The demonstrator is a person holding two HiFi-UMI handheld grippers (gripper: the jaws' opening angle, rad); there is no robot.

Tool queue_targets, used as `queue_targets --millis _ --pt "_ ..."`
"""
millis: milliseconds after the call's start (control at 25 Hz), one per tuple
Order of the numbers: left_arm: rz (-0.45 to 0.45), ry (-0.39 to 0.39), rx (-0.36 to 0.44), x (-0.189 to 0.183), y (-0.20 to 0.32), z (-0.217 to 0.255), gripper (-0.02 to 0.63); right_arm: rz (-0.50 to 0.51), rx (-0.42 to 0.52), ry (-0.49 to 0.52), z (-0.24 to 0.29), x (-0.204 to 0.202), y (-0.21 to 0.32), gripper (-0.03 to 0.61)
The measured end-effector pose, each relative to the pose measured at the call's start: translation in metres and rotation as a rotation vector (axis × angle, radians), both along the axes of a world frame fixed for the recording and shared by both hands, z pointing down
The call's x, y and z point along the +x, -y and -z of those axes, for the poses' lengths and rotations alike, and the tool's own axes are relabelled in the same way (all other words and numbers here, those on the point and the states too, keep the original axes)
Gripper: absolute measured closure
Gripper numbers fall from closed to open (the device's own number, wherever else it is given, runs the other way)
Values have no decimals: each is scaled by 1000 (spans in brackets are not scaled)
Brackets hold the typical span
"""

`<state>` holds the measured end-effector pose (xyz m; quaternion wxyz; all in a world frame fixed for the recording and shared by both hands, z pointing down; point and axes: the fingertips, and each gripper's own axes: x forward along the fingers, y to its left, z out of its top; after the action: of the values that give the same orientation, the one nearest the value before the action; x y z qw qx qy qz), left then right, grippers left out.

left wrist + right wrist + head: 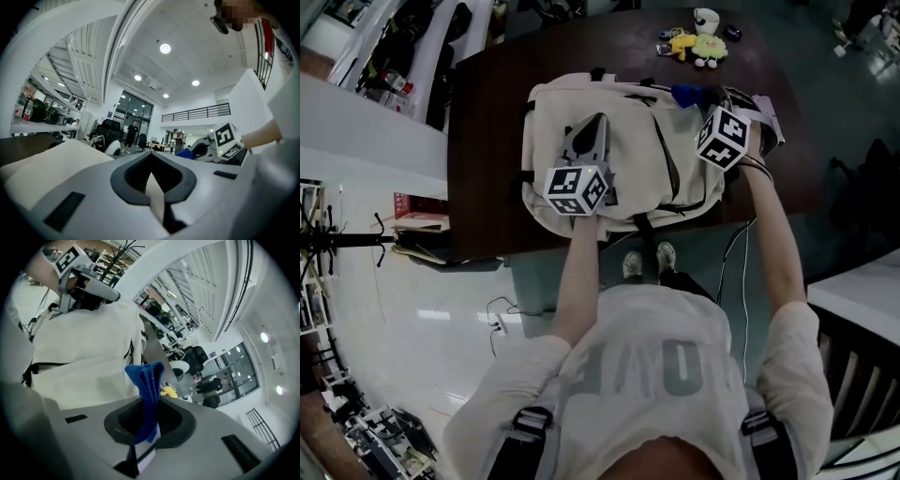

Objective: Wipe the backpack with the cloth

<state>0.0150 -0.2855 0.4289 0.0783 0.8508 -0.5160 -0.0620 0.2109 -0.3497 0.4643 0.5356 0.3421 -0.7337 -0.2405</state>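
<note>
A cream backpack (628,159) with dark straps and zip lines lies flat at the upper centre of the head view, on a dark brown tabletop (497,141). A person stands over it with a gripper in each hand. The left gripper (600,120) rests on the middle of the bag. Its fingers (154,194) are pressed together with nothing between them. At the bag's upper right edge, the right gripper (149,427) has its fingers clamped on a blue cloth (147,380). The cloth stands up in a bunched fold above them, just beside the pale fabric. In the head view the cloth shows as a blue patch against the top of the bag. A yellow toy (703,47) sits apart at the tabletop's far edge, near the top of the frame.
</note>
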Motion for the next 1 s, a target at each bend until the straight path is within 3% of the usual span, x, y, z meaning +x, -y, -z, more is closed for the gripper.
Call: queue_targets --millis 280,640,1000 --pt "-5 -20 -13 -1 2 0 612 20 -120 -27 -85 -17 -16 536" --pt "2 -8 -13 -2 3 -1 612 44 -142 -33 -108 -15 -66 537" --pt "-2 -10 -8 -3 2 -2 612 27 -236 -33 -132 -6 -129 537"
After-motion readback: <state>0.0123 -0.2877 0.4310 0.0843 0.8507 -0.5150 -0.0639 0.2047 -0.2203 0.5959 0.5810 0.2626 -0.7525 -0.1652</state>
